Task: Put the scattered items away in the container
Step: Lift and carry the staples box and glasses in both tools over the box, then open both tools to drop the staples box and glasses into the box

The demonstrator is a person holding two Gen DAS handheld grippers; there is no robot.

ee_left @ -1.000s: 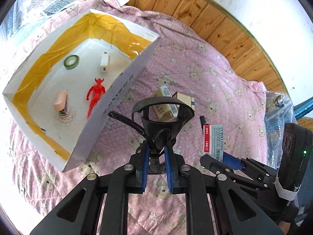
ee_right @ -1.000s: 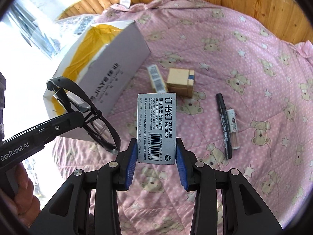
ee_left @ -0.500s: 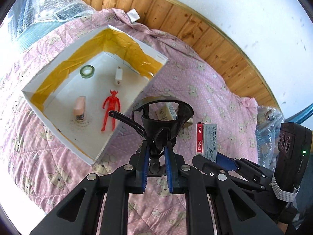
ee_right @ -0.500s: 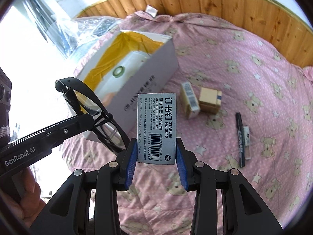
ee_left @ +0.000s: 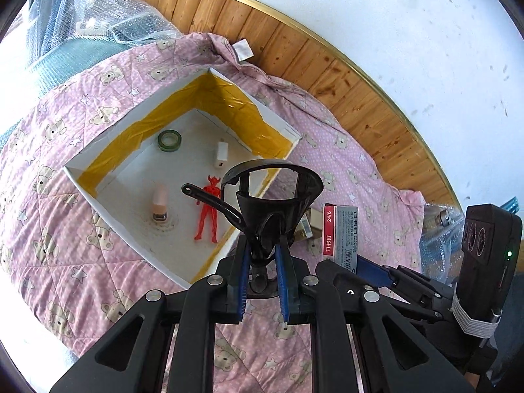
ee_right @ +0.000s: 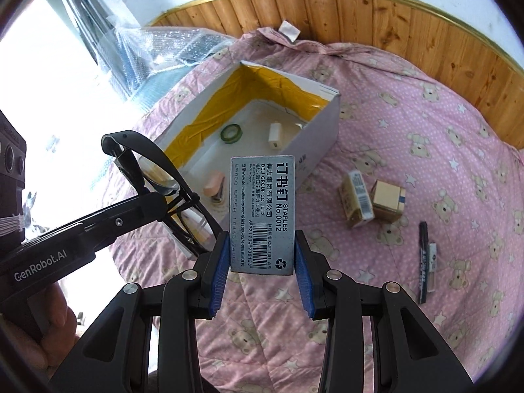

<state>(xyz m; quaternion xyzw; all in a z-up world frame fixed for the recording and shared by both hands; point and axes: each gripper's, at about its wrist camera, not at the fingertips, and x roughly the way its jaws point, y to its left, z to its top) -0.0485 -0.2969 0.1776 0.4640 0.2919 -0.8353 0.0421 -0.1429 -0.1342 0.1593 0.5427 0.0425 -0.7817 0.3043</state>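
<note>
White cardboard box [ee_left: 183, 150], lined with yellow tape along its inner walls, sits open on a pink teddy-bear quilt [ee_left: 65, 229] that covers the work surface; wood panelling [ee_right: 376, 16] and a white wall bound the far side, bubble wrap [ee_left: 108, 23] the left. Inside the box lie a green tape roll [ee_left: 169, 140], a white charger [ee_left: 222, 154], a red figurine [ee_left: 207, 209] and a pink stapler [ee_left: 159, 203]. Left gripper [ee_left: 261, 262] is clamped on black eyeglasses [ee_left: 271, 196] above the box's near corner; right gripper [ee_right: 261, 262] grips a grey staples box [ee_right: 262, 213]. Two small cartons [ee_right: 373, 199] and a black marker [ee_right: 423, 262] lie on open quilt to the right, well apart from the box.
</note>
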